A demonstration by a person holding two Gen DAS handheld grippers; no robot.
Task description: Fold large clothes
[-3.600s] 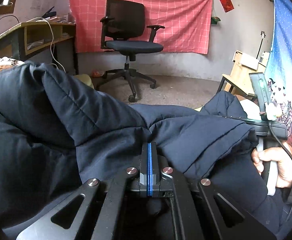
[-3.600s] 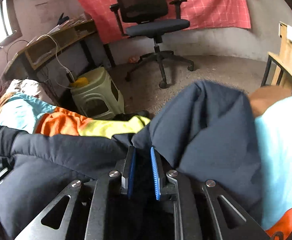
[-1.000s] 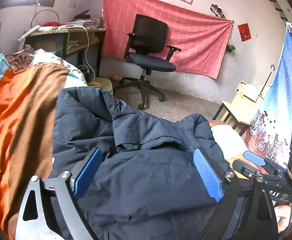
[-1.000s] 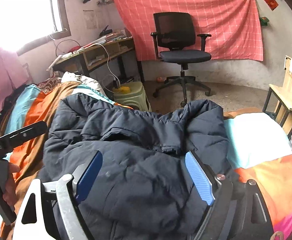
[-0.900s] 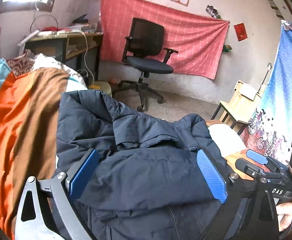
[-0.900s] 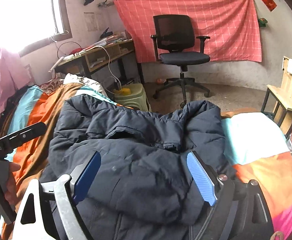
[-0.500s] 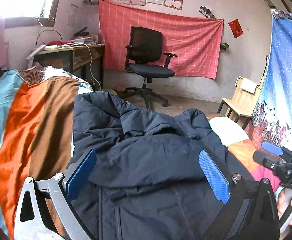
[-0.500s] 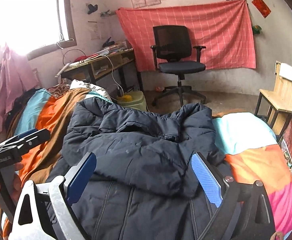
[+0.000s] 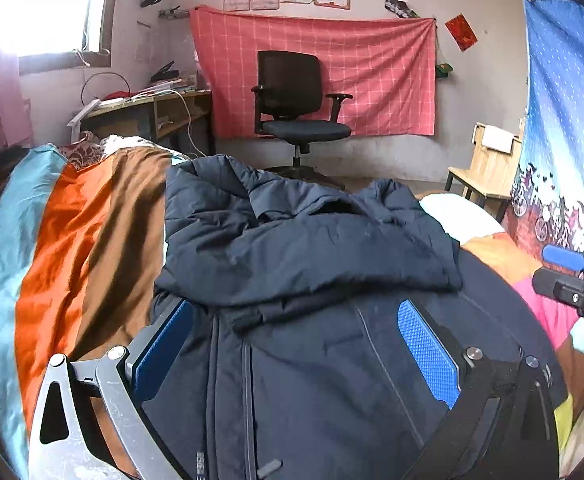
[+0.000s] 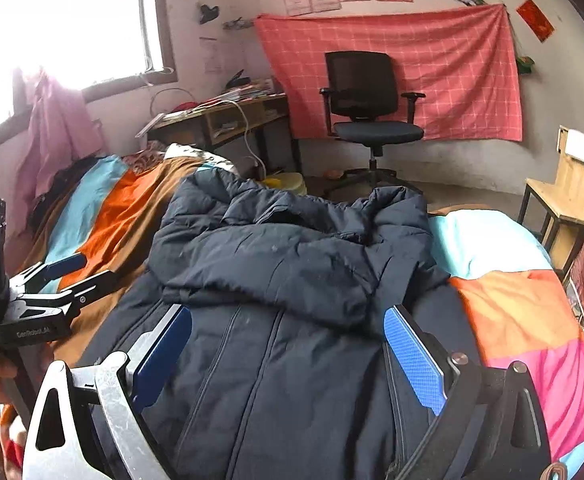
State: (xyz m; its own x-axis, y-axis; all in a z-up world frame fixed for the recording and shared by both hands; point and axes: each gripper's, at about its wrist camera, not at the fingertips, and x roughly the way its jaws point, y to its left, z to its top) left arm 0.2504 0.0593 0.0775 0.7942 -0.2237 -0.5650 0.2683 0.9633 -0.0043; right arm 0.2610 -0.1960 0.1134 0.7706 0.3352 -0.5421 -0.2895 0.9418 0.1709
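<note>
A dark navy puffer jacket [image 9: 311,264] lies on the striped bed, its far part folded over onto the body; it also shows in the right wrist view [image 10: 292,272]. My left gripper [image 9: 293,344] is open and empty, held above the near part of the jacket. My right gripper [image 10: 288,348] is open and empty too, also above the jacket's near part. The left gripper shows at the left edge of the right wrist view [image 10: 52,276]. The right gripper shows at the right edge of the left wrist view [image 9: 571,276].
The bed cover [image 9: 72,248] has orange, brown, teal and pink stripes. A black office chair [image 9: 295,116] stands before a red cloth on the far wall. A desk [image 10: 220,120] is at the left, a wooden chair [image 10: 563,188] at the right.
Both grippers let go of the jacket fold, opened wide and drew back toward me and upward. The folded-over part now rests on the jacket.
</note>
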